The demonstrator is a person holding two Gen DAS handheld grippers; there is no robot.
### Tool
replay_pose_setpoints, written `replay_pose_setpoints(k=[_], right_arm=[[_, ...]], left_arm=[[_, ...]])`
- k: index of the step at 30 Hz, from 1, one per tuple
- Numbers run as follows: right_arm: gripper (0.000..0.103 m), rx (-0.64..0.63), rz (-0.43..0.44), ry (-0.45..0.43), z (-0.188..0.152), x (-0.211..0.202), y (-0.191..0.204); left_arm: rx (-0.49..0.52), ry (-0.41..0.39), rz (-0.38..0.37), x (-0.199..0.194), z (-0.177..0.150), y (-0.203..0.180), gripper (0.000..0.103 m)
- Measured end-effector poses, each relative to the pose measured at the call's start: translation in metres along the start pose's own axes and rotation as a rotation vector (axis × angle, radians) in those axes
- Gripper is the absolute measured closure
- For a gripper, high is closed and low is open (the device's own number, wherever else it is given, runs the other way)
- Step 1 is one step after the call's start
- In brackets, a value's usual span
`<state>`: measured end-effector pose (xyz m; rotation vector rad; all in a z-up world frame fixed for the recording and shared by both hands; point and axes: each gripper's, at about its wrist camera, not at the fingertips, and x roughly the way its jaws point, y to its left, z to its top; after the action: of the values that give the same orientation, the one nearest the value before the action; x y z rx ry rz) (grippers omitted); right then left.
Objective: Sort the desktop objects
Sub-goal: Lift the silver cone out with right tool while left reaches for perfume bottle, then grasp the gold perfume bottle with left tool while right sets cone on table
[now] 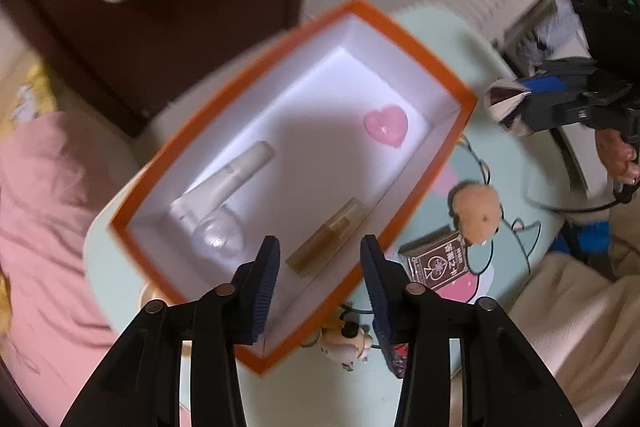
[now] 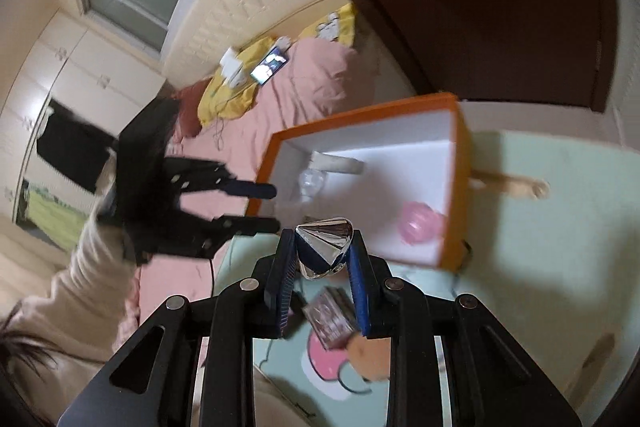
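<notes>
An orange box (image 1: pixel 412 39) with a white inside sits on the pale green table (image 1: pixel 516 167). In it lie a white tube (image 1: pixel 224 187), an amber bottle (image 1: pixel 328 235) and a pink heart (image 1: pixel 386 125). My left gripper (image 1: pixel 318 267) is open and empty over the box's near end, above the amber bottle. My right gripper (image 2: pixel 322 259) is shut on a shiny silver faceted object (image 2: pixel 324 247), held above the table beside the box (image 2: pixel 454 183). The right gripper with the silver object (image 1: pixel 506 107) also shows in the left wrist view.
On the table outside the box lie a dark card pack (image 1: pixel 438 259), a tan plush toy (image 1: pixel 478 213) and a small figure keychain (image 1: pixel 346 343). A bed with a pink cover (image 2: pixel 304 91) lies beyond the table. A dark wooden door (image 2: pixel 500 7) stands behind.
</notes>
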<state>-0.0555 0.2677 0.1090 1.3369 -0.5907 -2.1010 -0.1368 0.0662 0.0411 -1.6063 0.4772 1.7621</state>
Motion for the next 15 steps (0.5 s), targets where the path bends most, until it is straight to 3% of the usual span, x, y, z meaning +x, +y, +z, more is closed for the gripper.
replay_pose_setpoints(k=[7,12,15], right_arm=[[0.076,0.098,0.025,-0.031,-0.019,-0.007,-0.034],[0.076,0.113,0.052,-0.041,-0.021,-0.014,-0.044],[0.076,0.109,0.066,-0.046,-0.02,-0.016,-0.046]], left_arm=[[0.057,0.186,-0.105,0.032,0.027,0.001,0.067],[0.119,0.296,-0.081,0.053,0.027,0.004,0.064],[0.188,0.285,-0.089,0.056,0.02,-0.003,0.064]])
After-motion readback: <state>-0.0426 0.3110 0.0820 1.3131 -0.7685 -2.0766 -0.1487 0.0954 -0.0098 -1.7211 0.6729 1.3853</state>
